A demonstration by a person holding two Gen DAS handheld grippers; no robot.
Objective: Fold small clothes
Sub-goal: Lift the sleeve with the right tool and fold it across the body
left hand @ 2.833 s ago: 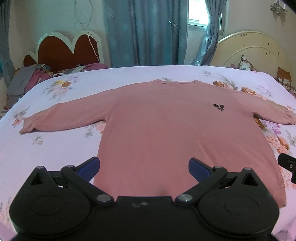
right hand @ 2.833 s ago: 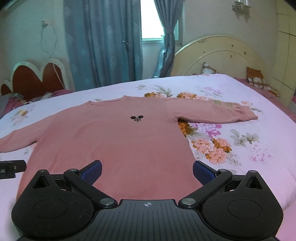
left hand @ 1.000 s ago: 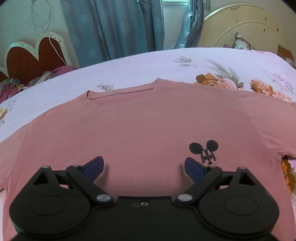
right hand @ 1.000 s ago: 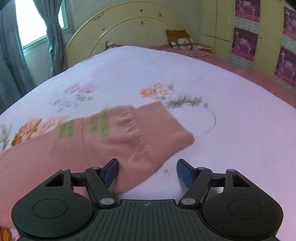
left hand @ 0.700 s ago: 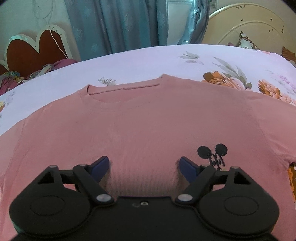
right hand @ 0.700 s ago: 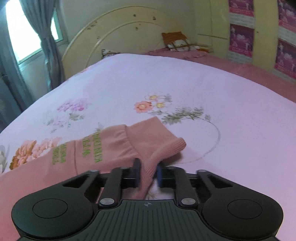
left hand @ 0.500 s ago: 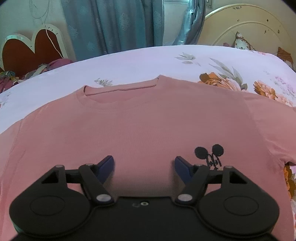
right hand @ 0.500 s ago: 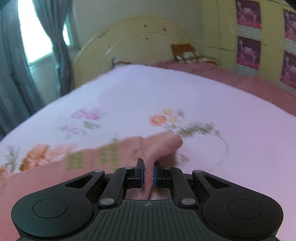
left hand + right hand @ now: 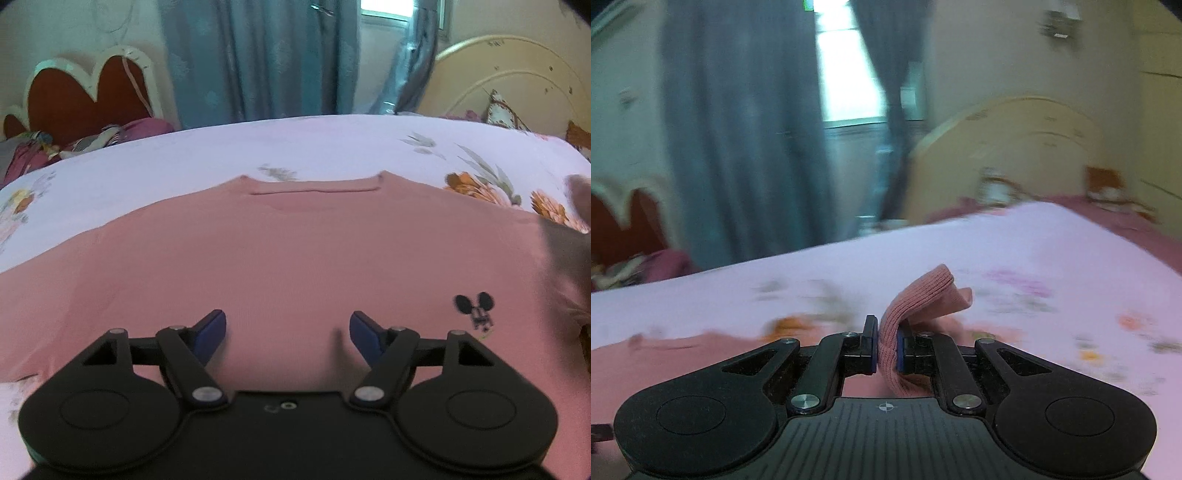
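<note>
The right gripper [image 9: 886, 350] is pinched tight on the ribbed sleeve cuff [image 9: 919, 295] of the pink sweater [image 9: 288, 258], lifting it off the floral bedsheet [image 9: 1052, 266]. The left gripper [image 9: 288, 328] hangs over the sweater's chest with its jaws wide apart, holding nothing. The sweater lies flat on the bed, neckline [image 9: 314, 190] towards the blue curtains [image 9: 258, 55].
</note>
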